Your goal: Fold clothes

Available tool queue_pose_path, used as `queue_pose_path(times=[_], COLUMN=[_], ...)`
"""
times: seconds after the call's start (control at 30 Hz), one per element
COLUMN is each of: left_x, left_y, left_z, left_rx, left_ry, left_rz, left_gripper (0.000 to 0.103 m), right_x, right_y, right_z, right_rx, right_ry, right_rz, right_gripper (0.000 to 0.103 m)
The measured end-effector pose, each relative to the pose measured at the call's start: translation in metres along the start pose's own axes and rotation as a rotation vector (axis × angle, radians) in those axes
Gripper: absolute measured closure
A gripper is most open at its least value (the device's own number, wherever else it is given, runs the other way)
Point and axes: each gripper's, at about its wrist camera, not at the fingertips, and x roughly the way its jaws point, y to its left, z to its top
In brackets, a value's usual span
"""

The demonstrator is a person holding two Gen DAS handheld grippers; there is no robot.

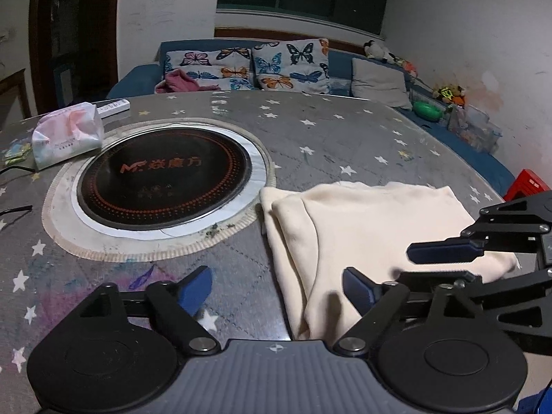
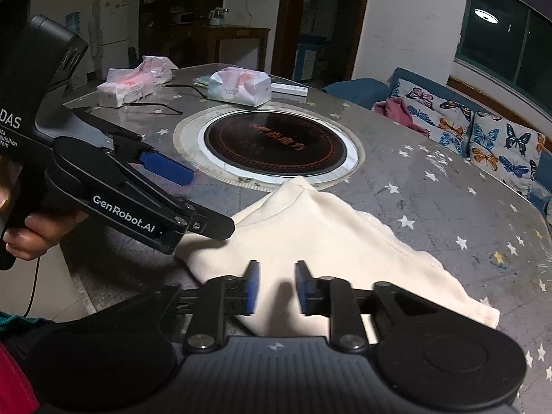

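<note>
cream garment (image 1: 372,227) folded on the starred worktop (image 1: 310,127), both claws spread above it.
it lies just beside the round cooktop (image 1: 162,179). left claw (image 1: 276,289) spans its near left edge, gripping nothing; right claw (image 2: 275,288) hovers over its near end, jaws apart. a tissue pack (image 1: 65,131) sits behind the cooktop.

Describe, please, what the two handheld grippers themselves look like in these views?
The left gripper is matte black with blue finger pads, white "GenRobot.AI" lettering, and a black cable below its handle. The right gripper matches: black linkages with silver rivets, round black discs, a ribbed grey body and blue pads.
</note>
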Motion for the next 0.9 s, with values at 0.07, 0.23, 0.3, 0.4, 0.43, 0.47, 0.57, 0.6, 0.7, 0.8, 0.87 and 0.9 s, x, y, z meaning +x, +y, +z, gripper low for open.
queue_pose_path(times=[0.07, 0.23, 0.3, 0.4, 0.43, 0.47, 0.57, 0.6, 0.7, 0.8, 0.87, 0.9], left_x=[-0.001, -0.006, -0.007, -0.01, -0.011, -0.012, -0.014, -0.014, -0.013, -0.013, -0.015, -0.015], left_y=[0.0, 0.001, 0.001, 0.001, 0.001, 0.001, 0.001, 0.0, -0.002, -0.004, -0.004, -0.004], left_z=[0.002, 0.01, 0.015, 0.02, 0.022, 0.023, 0.026, 0.026, 0.024, 0.021, 0.02, 0.019], left_rx=[0.002, -0.003, -0.003, -0.005, -0.007, -0.008, -0.011, -0.012, -0.006, -0.004, -0.009, -0.011], left_ry=[-0.008, -0.025, -0.031, -0.043, -0.046, -0.05, -0.052, -0.05, -0.042, -0.031, -0.026, -0.024], left_rz=[0.014, 0.041, 0.053, 0.069, 0.074, 0.078, 0.085, 0.087, 0.098, 0.105, 0.105, 0.106], left_gripper=[0.011, 0.006, 0.004, 0.002, 0.0, 0.0, 0.0, 0.0, 0.0, 0.0, 0.0, 0.0], right_x=[-0.001, -0.002, -0.001, -0.001, -0.001, -0.001, -0.003, -0.004, -0.006, -0.009, -0.009, -0.01], right_y=[0.0, -0.005, -0.008, -0.013, -0.015, -0.016, -0.017, -0.017, -0.014, -0.011, -0.008, -0.006], right_z=[0.003, 0.01, 0.013, 0.015, 0.016, 0.016, 0.017, 0.017, 0.018, 0.018, 0.018, 0.018], right_rx=[-0.004, 0.02, 0.041, 0.08, 0.093, 0.1, 0.11, 0.111, 0.11, 0.105, 0.1, 0.097], right_ry=[-0.004, -0.001, 0.008, 0.012, 0.011, 0.01, 0.005, 0.003, -0.003, -0.008, -0.008, -0.008], right_rz=[-0.015, -0.042, -0.067, -0.084, -0.088, -0.094, -0.101, -0.102, -0.103, -0.099, -0.095, -0.092], right_gripper=[0.072, 0.061, 0.057, 0.056, 0.056, 0.056, 0.055, 0.055, 0.054, 0.054, 0.054, 0.054])
